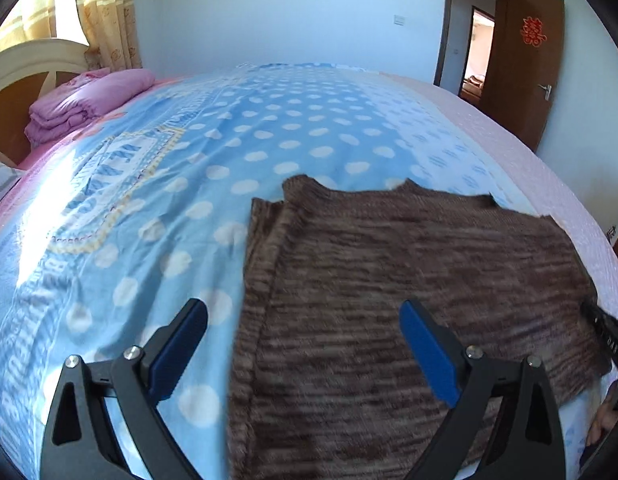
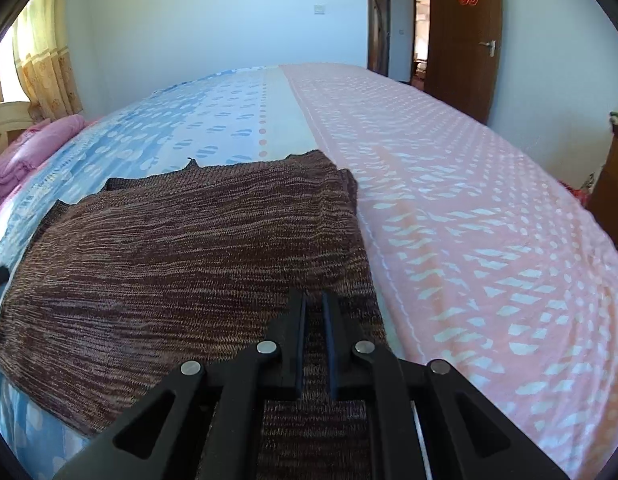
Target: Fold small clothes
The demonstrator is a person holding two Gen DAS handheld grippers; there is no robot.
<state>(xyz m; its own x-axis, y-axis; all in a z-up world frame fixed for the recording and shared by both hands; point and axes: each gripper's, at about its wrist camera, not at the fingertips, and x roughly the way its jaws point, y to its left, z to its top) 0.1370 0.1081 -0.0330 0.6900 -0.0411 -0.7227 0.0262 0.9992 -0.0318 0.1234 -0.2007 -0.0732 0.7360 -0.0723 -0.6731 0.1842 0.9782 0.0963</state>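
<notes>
A brown knitted garment (image 1: 409,264) lies flat on the bed, its near edge at the bed's front. My left gripper (image 1: 305,320) is open, held above the garment's left edge, one finger over the blue sheet and one over the knit. In the right wrist view the garment (image 2: 181,248) fills the lower left. My right gripper (image 2: 313,304) is nearly shut, with brown knit showing in the narrow gap between the blue pads at the garment's near right corner. The right gripper's tip also shows in the left wrist view (image 1: 607,332).
The bed has a blue dotted sheet (image 1: 169,200) and a pink patterned blanket (image 2: 469,220) on the right. Folded pink bedding (image 1: 81,104) lies by the headboard. An open wooden door (image 2: 465,40) stands at the far right.
</notes>
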